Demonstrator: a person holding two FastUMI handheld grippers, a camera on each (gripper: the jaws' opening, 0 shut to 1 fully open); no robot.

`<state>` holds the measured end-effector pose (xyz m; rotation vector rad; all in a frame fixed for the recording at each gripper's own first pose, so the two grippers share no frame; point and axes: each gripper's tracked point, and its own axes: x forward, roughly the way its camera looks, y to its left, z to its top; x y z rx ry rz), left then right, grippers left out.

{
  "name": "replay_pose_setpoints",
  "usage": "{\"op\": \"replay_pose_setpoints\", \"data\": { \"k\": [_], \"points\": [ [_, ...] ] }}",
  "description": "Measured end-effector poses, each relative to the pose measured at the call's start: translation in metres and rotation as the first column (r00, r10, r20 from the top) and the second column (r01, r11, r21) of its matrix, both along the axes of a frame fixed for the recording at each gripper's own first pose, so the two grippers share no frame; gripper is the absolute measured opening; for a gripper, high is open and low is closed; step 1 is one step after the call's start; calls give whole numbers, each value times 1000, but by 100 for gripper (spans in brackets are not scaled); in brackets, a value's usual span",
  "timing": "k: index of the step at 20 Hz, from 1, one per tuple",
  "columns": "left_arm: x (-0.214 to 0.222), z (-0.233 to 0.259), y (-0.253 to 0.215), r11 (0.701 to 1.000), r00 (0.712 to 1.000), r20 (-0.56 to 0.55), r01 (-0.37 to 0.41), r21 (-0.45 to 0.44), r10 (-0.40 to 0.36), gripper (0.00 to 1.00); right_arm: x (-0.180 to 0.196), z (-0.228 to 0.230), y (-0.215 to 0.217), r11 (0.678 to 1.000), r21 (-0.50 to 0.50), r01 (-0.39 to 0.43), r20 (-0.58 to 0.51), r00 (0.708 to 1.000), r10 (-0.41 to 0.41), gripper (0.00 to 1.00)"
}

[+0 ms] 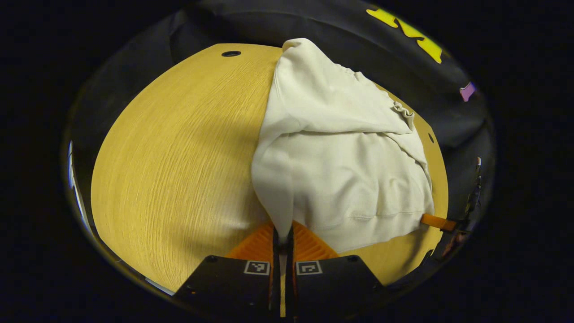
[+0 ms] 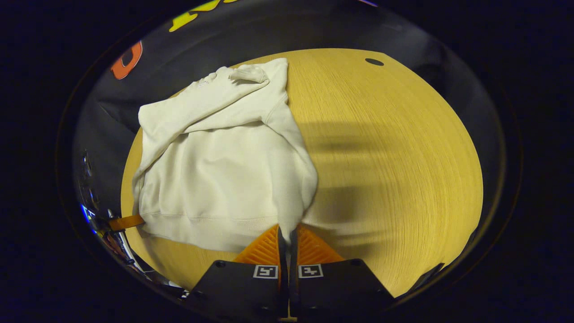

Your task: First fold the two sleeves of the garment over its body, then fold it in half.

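On the yellow wooden tabletop [image 1: 179, 148] lies the cream fleece sweatshirt [image 1: 341, 179], sleeves folded. I hold both hem corners, left gripper [image 1: 282, 235] and right gripper [image 2: 287, 235] clamped. Next: carry hem toward collar.

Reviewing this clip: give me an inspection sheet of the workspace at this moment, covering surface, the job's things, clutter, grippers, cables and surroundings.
Surface: wooden table, light grain, with a small dark round hole near its far edge.
Job's things: cream sweatshirt lies on the table, both sleeves already folded over its body; the half fold is not yet done.
Clutter: nothing seen.
Grippers: left gripper is shut on the sweatshirt's hem corner, cloth pinched between its orange fingers; right gripper is shut on the opposite hem corner. The cloth rises to each pinch.
Cables: nothing seen.
Surroundings: black cloth booth wall behind the table.
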<state>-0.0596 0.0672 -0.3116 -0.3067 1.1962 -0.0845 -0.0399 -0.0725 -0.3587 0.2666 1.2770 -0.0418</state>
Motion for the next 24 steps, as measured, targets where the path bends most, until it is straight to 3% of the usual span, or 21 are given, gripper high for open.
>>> {"op": "replay_pose_setpoints", "data": {
  "k": [3, 8, 12, 16, 19, 24],
  "points": [
    [8, 10, -3, 1000, 998, 64, 22, -8, -22, 4, 9, 18, 2, 997, 65, 49, 46, 998, -52, 1],
    [34, 47, -11, 999, 982, 185, 40, -31, -33, 4, 31, 63, 6, 990, 133, 53, 138, 988, -71, 0],
    [58, 97, -1, 998, 954, 300, 40, -55, -22, 4, 60, 110, 6, 985, 167, 36, 221, 973, -73, 2],
    [100, 140, 0, 995, 926, 378, 41, -96, -1, 4, 114, 152, 11, 978, 204, 41, 292, 951, -101, 2],
    [143, 163, 4, 996, 907, 422, 42, -77, -5, 4, 157, 182, 18, 970, 240, 41, 324, 938, -120, 2],
    [209, 206, 13, 997, 865, 501, 45, -60, -9, 4, 232, 229, 34, 976, 218, -16, 421, 903, -79, 1]
  ]
}}
